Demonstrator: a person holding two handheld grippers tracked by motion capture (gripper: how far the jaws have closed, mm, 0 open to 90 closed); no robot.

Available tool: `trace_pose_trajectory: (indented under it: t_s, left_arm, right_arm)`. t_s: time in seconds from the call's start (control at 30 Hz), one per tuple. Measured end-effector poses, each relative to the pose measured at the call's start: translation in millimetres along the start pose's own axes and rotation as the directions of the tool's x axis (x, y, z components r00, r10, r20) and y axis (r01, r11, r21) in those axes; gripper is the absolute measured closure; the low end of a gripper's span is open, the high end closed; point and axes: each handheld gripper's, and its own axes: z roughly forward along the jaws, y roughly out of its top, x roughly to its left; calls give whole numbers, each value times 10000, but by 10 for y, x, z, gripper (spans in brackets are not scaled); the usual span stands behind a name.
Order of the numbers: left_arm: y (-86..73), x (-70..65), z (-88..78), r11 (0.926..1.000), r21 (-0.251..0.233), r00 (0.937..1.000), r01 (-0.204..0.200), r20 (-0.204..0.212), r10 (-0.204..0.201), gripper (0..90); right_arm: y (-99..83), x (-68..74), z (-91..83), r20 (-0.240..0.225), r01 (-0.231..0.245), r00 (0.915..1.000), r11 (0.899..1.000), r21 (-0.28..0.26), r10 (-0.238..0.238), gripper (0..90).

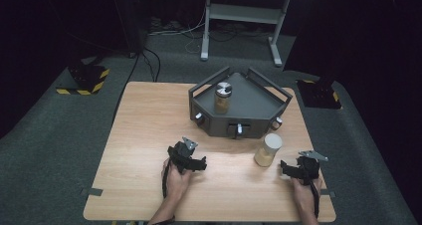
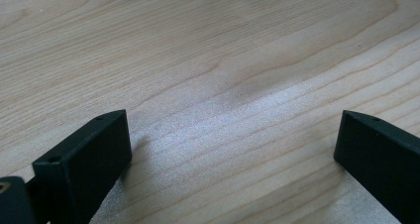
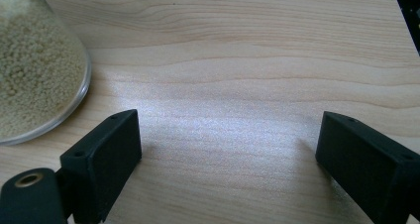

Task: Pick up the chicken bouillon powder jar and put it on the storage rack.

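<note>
A dark grey angular rack (image 1: 259, 110) with handles and front knobs stands at the back middle of the wooden table (image 1: 144, 130). Inside it is a glass jar (image 1: 223, 97) with a silver lid. A second jar of pale grains (image 1: 268, 150) stands on the table in front of the rack, at the right. My right gripper (image 1: 290, 166) rests just right of that jar, open with bare wood between its jaws (image 3: 229, 120); the jar (image 3: 34, 70) sits beyond its left jaw. My left gripper (image 1: 195, 161) rests near the table's front middle, open over bare wood (image 2: 233, 120).
Grey carpet surrounds the table. A white desk frame (image 1: 244, 16) stands behind it, and yellow-black striped floor plates (image 1: 84, 80) lie at the back left and back right. The table's left half is bare wood.
</note>
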Motion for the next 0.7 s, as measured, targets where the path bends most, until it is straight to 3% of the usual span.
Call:
trace_pose_trajectory:
  t_s: [0.23,0.5,0.7]
  left_arm:
    - [1,1,1,10000,-1,10000,-17,3,17,9]
    - [3,2,2,10000,7,10000,-21,5,21,8]
    - [3,2,2,10000,7,10000,-19,5,19,8]
  right_arm:
    - [3,-5,2,-36,16,10000,10000,16,-16,89]
    - [42,-41,22,-361,295,9989,9993,215,-287,5]
    - [16,-50,-1,-621,244,9978,9996,163,-234,0]
